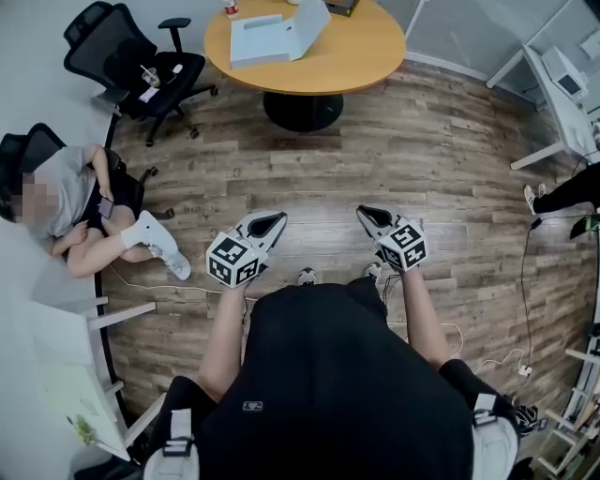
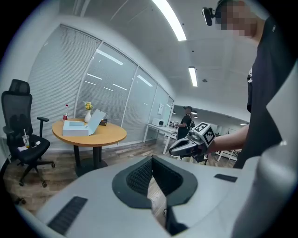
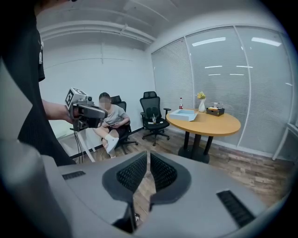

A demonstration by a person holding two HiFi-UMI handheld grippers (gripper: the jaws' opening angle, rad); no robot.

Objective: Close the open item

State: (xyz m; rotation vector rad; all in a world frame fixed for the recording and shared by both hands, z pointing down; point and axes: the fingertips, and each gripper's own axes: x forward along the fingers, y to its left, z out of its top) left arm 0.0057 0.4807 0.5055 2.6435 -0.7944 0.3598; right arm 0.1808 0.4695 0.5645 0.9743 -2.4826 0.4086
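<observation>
The open box (image 1: 267,39) sits on the round wooden tabletop (image 1: 361,56) at the far end of the room, its lid (image 1: 309,23) propped up at an angle along one side, so the pale blue inside faces up. A small red bottle (image 1: 231,9) stands just beyond it near the tabletop's rim, and in the left gripper view I can see a white vase (image 2: 88,114) with yellow flowers behind the box. I am well apart from all of this. I hold both claws out in front of my body above the plank floor (image 1: 412,159), side by side and pointing toward the tabletop. The left claw (image 1: 271,223) has its jaws pressed together with nothing between them, only floor showing past the tips. The right claw (image 1: 367,214) is the same, pads together and empty. A black office chair (image 1: 131,56) with a cup on its seat stands left of the tabletop. Nearer to me on the left, a person (image 1: 84,202) in a grey shirt sits in another chair with one foot stretched out. White desks (image 1: 562,98) stand along the right side of the room.
</observation>
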